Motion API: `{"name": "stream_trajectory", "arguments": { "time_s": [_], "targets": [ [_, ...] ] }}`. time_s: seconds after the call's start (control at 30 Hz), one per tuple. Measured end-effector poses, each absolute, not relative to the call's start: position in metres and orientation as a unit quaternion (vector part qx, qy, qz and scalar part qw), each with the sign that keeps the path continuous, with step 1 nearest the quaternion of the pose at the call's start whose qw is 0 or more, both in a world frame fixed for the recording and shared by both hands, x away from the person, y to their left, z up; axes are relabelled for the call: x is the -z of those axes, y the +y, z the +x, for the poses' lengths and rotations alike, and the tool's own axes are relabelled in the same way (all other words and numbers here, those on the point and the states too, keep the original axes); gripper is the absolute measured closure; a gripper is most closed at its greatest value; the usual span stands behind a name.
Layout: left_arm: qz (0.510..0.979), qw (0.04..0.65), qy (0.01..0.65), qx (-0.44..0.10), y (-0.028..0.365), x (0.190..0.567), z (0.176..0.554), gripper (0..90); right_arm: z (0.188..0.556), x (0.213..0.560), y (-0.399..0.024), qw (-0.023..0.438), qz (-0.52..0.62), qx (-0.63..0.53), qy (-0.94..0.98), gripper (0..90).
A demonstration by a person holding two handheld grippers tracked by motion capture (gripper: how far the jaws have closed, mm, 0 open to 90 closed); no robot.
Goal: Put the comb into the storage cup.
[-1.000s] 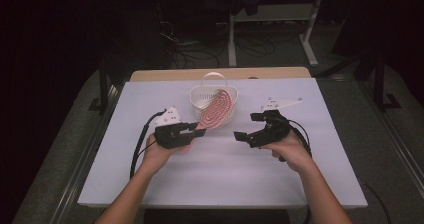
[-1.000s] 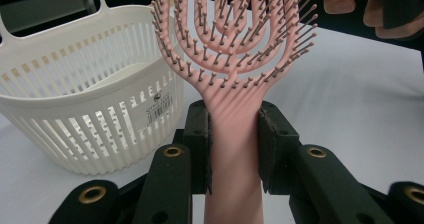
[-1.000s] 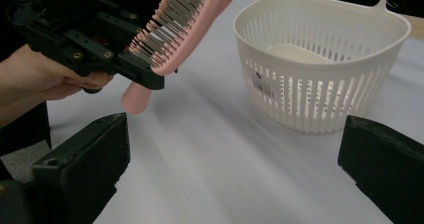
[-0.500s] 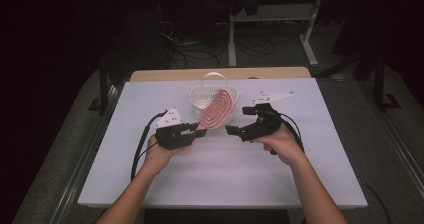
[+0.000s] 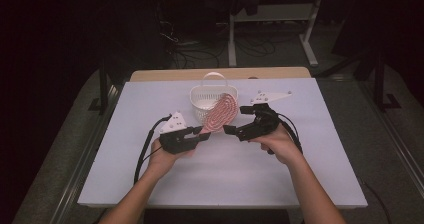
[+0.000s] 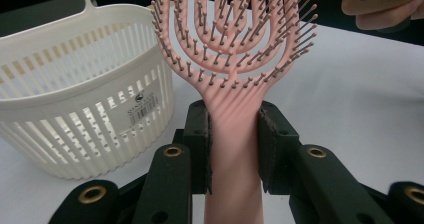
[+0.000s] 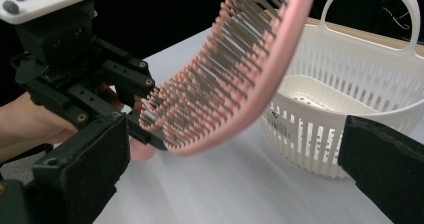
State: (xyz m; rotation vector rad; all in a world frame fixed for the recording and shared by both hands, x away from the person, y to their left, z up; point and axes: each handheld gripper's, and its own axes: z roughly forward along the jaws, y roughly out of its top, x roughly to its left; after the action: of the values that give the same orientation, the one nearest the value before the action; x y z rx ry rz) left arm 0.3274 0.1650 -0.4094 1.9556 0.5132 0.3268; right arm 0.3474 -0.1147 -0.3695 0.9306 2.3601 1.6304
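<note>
One pink hairbrush (image 6: pixel 235 59) is here, its handle clamped between the pads of the left claw (image 5: pixel 202 134), its bristled head rising up and away from that claw. One white slatted basket (image 5: pixel 207 101) with a single loop handle stands just beyond the brush head, on the far side of both claws. Two claws in all: the left one, and the right claw (image 5: pixel 229 129) with its jaws standing wide apart, just beside the brush head and facing the left claw. Two hands, one behind each claw. One white table (image 5: pixel 225 179) lies under the lot. Each claw trails one black cable.
</note>
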Motion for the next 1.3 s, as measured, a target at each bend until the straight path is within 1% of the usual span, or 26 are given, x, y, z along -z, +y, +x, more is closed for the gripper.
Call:
{"name": "stream_trajectory", "arguments": {
  "time_s": [0.43,0.6,0.7,0.73,0.77,0.8,0.83,0.93,1.07,1.13,1.17,1.23,1.3],
  "targets": [
    [0.82,0.514,0.208,-0.14,0.154,0.415,0.32,70.5,0.349,0.373,-0.108,0.057,0.309,-0.542,0.779,0.4],
    [0.819,0.515,0.208,-0.145,0.153,0.415,0.319,70.5,0.348,0.373,-0.106,0.054,0.313,-0.546,0.775,2.9],
    [0.818,0.515,0.208,-0.148,0.151,0.416,0.318,70.5,0.349,0.374,-0.105,0.05,0.318,-0.549,0.771,6.7],
    [0.818,0.514,0.209,-0.149,0.151,0.416,0.318,70.5,0.349,0.374,-0.105,0.05,0.318,-0.549,0.771,6.7],
    [0.818,0.514,0.21,-0.151,0.15,0.417,0.318,70.5,0.349,0.374,-0.104,0.051,0.32,-0.551,0.769,9.6],
    [0.818,0.514,0.21,-0.151,0.15,0.417,0.318,70.5,0.349,0.374,-0.104,0.051,0.32,-0.551,0.769,9.6],
    [0.818,0.513,0.21,-0.151,0.15,0.417,0.318,70.5,0.349,0.374,-0.105,0.05,0.322,-0.553,0.767,13.2],
    [0.817,0.514,0.211,-0.151,0.15,0.418,0.318,70.5,0.349,0.374,-0.104,0.049,0.323,-0.554,0.766,15.5],
    [0.816,0.514,0.212,-0.157,0.15,0.418,0.318,70.5,0.349,0.375,-0.104,0.043,0.327,-0.554,0.764,21.9],
    [0.816,0.514,0.212,-0.156,0.15,0.418,0.318,70.5,0.35,0.375,-0.104,0.042,0.329,-0.553,0.764,22.6],
    [0.816,0.514,0.213,-0.159,0.15,0.418,0.318,70.5,0.35,0.376,-0.104,0.04,0.33,-0.554,0.764,25.5],
    [0.816,0.515,0.213,-0.158,0.15,0.419,0.318,70.4,0.35,0.376,-0.104,0.039,0.33,-0.555,0.763,26.8],
    [0.816,0.513,0.212,-0.16,0.15,0.419,0.318,70.4,0.35,0.375,-0.104,0.037,0.331,-0.559,0.76,31.5]
  ]
}}
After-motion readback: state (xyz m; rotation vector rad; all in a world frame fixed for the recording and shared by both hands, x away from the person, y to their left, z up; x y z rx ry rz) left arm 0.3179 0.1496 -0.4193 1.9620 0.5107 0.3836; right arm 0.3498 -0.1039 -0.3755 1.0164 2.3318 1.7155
